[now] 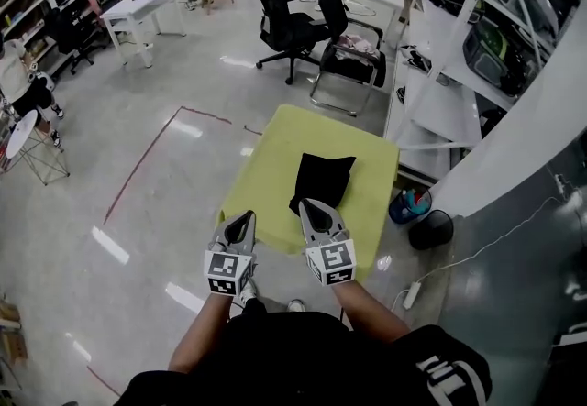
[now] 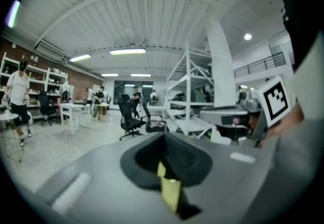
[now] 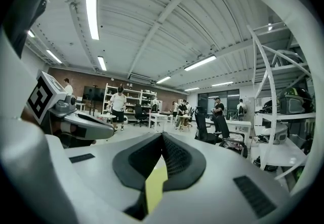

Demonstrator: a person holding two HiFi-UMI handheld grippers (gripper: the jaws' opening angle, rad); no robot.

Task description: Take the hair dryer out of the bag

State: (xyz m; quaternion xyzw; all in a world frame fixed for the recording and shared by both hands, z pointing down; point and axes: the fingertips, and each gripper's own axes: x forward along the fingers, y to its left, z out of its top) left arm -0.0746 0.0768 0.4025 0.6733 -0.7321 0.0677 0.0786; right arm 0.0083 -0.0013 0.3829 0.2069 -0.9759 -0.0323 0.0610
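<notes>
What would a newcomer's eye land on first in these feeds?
The bright yellow-green table in the middle of the grey floor, with a black bag lying on it. Then the left gripper and right gripper, both shut and empty, held side by side over the table's near edge.

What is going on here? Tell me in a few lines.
A person stands at a yellow-green table with a two-jaw gripper in each hand. A black bag lies on the table, and no hair dryer is showing. The left gripper and right gripper are both shut and empty, held over the table's near edge. In the head view, the right one's tip is by the bag's near end. Nothing has been taken out yet.
</notes>
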